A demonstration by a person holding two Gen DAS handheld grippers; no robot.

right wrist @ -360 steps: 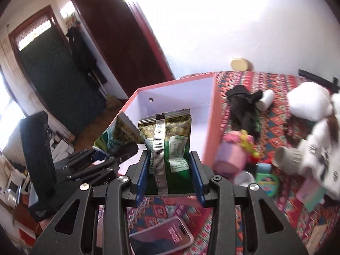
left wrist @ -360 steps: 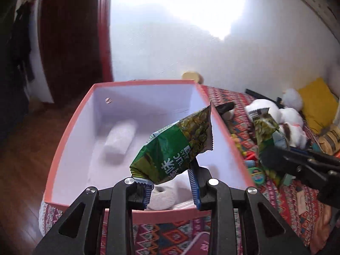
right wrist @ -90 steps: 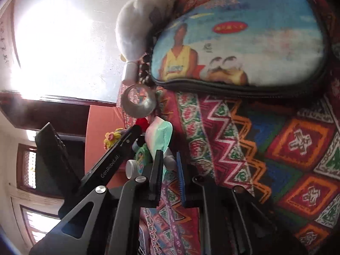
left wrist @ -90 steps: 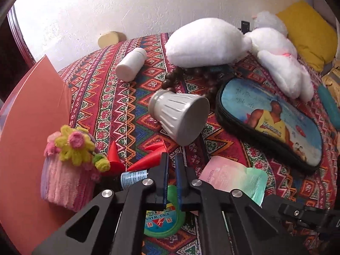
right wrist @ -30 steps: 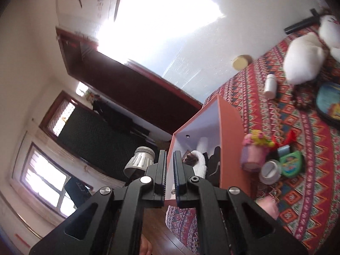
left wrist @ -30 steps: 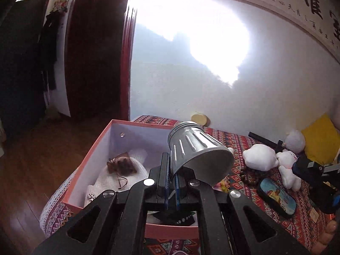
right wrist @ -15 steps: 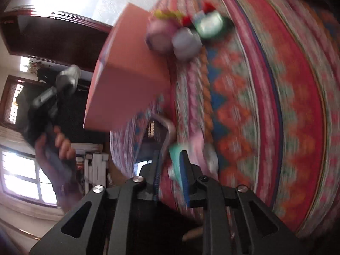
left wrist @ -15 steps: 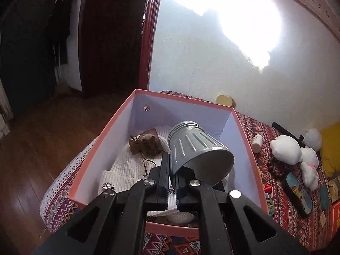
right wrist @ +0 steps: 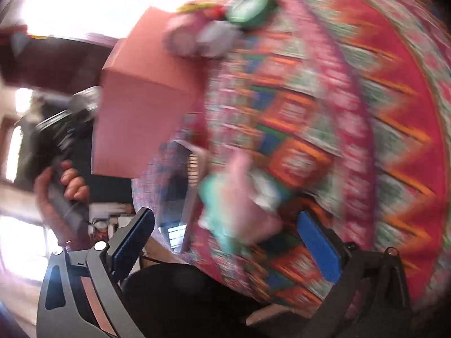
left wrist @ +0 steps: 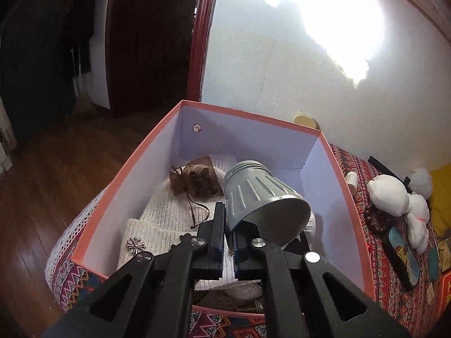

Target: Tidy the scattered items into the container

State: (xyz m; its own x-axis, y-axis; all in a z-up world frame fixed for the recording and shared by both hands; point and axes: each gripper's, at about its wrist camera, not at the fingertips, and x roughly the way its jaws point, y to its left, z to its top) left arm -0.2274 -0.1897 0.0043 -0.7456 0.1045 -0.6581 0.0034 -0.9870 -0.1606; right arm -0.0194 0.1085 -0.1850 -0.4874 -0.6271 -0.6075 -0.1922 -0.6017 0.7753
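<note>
The left gripper [left wrist: 229, 235] pinches the rim of the grey cup [left wrist: 260, 198] over the pink box [left wrist: 118, 180], which already holds knitwear, while the right gripper [right wrist: 225, 239], fingers spread wide, nears a pink-green packet [right wrist: 239, 197] left among other clutter on the patterned cloth [right wrist: 366, 112].

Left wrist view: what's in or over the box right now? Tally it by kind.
Grey ribbed cup, clamped in the left gripper over the box: 1
Brown drawstring pouch: 1
Silver cross charm: 1
White knitwear, one heap, pieces not separable: 1
Total: 4; dark things under the cup cannot be identified.
</note>
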